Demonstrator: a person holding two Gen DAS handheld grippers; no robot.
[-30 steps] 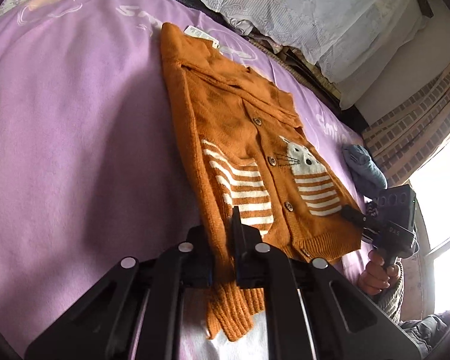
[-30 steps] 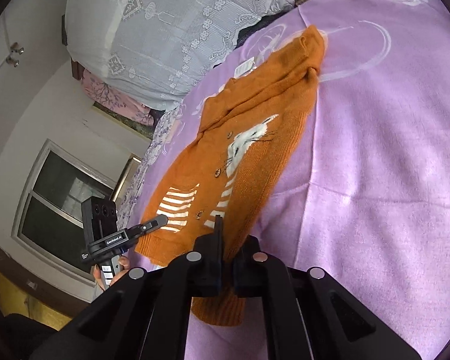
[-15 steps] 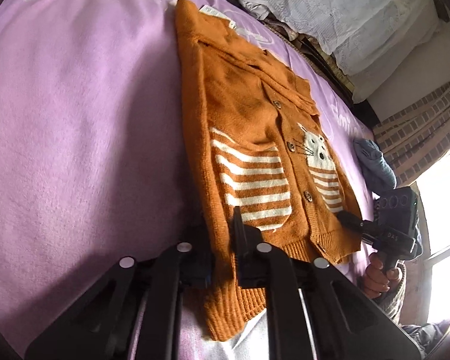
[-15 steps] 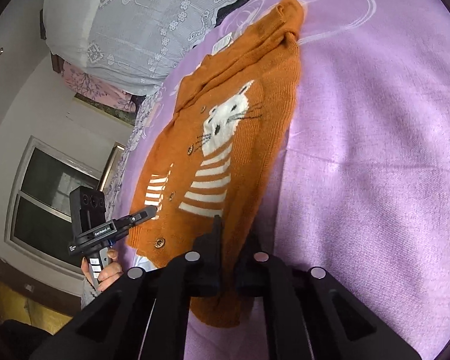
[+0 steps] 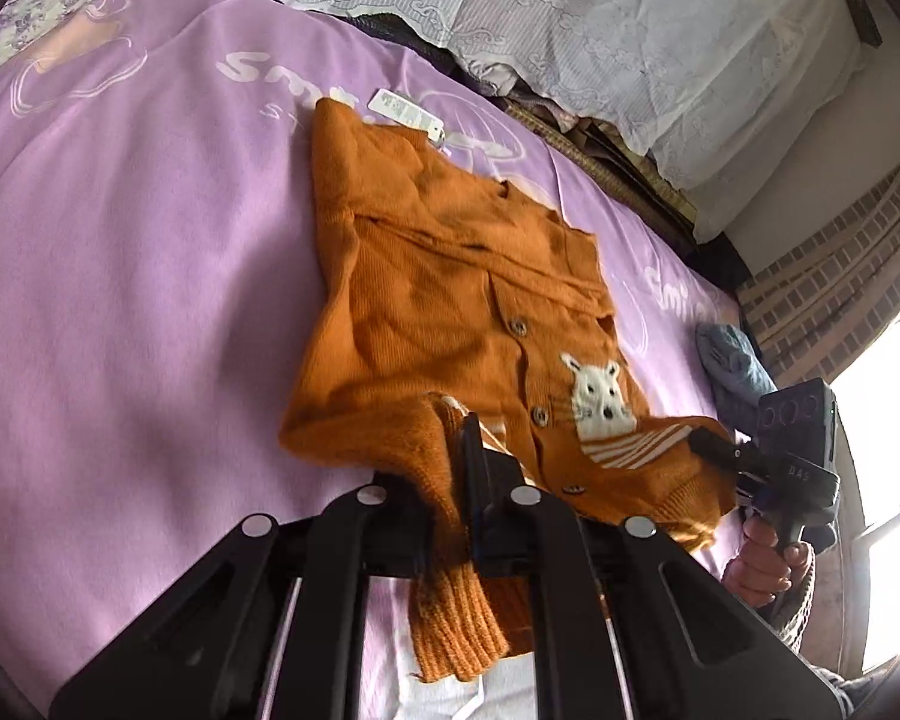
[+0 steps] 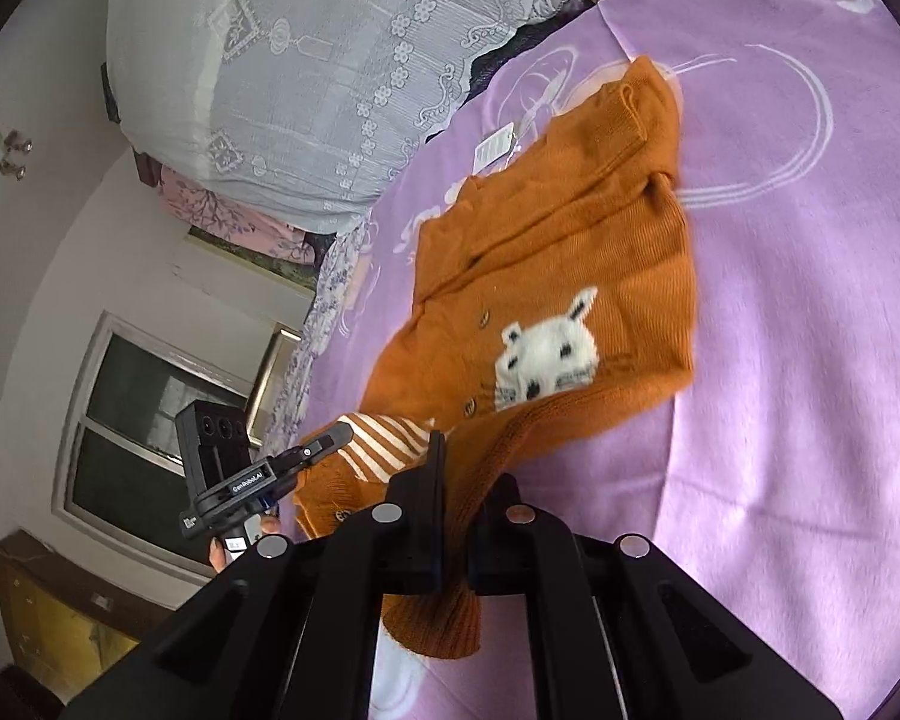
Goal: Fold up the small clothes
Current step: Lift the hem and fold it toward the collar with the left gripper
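Left wrist view: cardigan [image 5: 444, 300] spread on purple blanket [image 5: 120, 300], collar end far, hem end near. Compared with half a second ago, hem lifted off blanket and carried toward collar; striped panels, then fully displayed, now mostly hidden under raised lower edge. White animal face [image 5: 597, 399] still exposed. Paper tag [image 5: 405, 111] at collar, flat on blanket.

Left gripper [image 5: 450, 480] clamped on ribbed hem corner, knit hanging down between fingers. Right gripper [image 6: 456, 480] likewise clamped on opposite hem corner, ribbing drooping below jaws. Both corners held off blanket, garment bowed between them.

Judged step: bottom-to-top fold, roughly at start of travel. Next move likely calls for level advance of both corners toward collar, then release. Risk: uneven carry, skewed fold line.

Grey-blue cloth [image 5: 732, 360] lying near blanket's far right edge, apart from cardigan.
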